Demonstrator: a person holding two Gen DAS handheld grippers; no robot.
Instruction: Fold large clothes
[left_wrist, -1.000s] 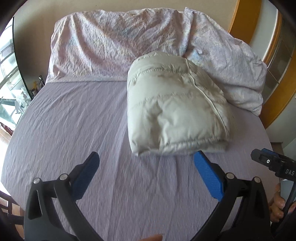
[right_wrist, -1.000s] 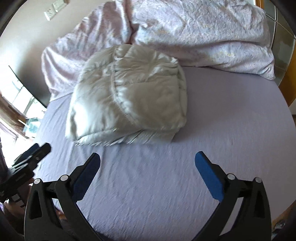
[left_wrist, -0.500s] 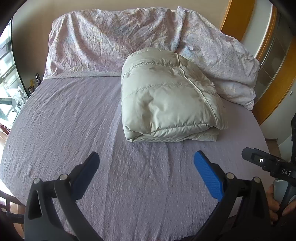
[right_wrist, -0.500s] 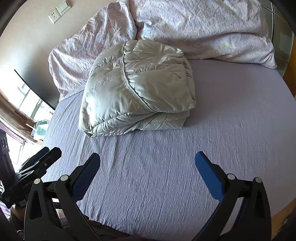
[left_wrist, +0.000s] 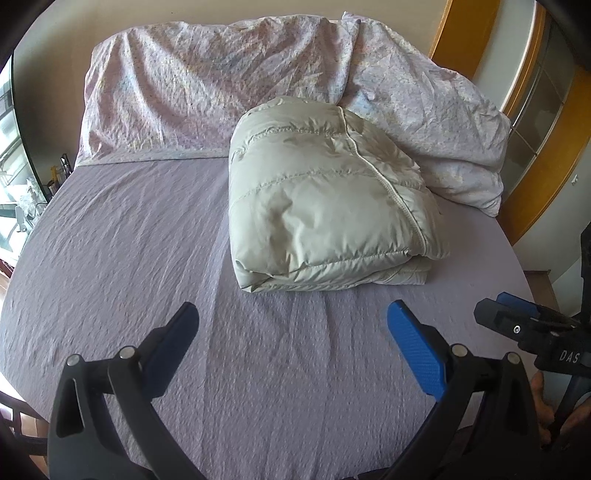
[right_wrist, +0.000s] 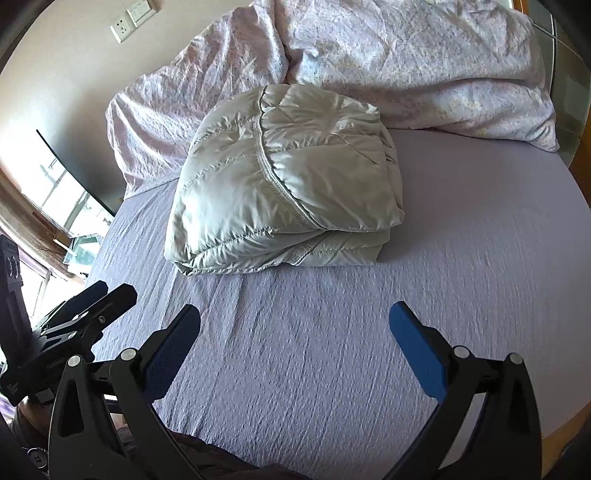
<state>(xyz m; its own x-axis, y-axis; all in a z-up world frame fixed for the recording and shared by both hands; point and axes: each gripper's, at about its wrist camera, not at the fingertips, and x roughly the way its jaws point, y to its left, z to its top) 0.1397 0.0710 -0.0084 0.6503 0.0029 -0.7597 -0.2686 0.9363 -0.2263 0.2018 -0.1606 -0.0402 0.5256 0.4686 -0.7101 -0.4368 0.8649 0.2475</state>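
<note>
A pale grey puffer jacket (left_wrist: 325, 199) lies folded into a thick bundle on the lilac bed sheet (left_wrist: 129, 258), near the pillows. It also shows in the right wrist view (right_wrist: 284, 184). My left gripper (left_wrist: 291, 332) is open and empty, held back from the bundle above the sheet. My right gripper (right_wrist: 295, 332) is open and empty, also short of the bundle. The right gripper shows at the right edge of the left wrist view (left_wrist: 532, 328). The left gripper shows at the left edge of the right wrist view (right_wrist: 85, 314).
Two crumpled pink-patterned pillows (left_wrist: 207, 88) (left_wrist: 436, 122) lie along the head of the bed behind the jacket. A wooden frame (left_wrist: 546, 155) stands at the right. A window (right_wrist: 55, 199) is at the left. A wall socket (right_wrist: 129, 18) sits above the pillows.
Both grippers have drawn back and up from the folded jacket, so it sits farther away in both views. Both stay open and empty.
</note>
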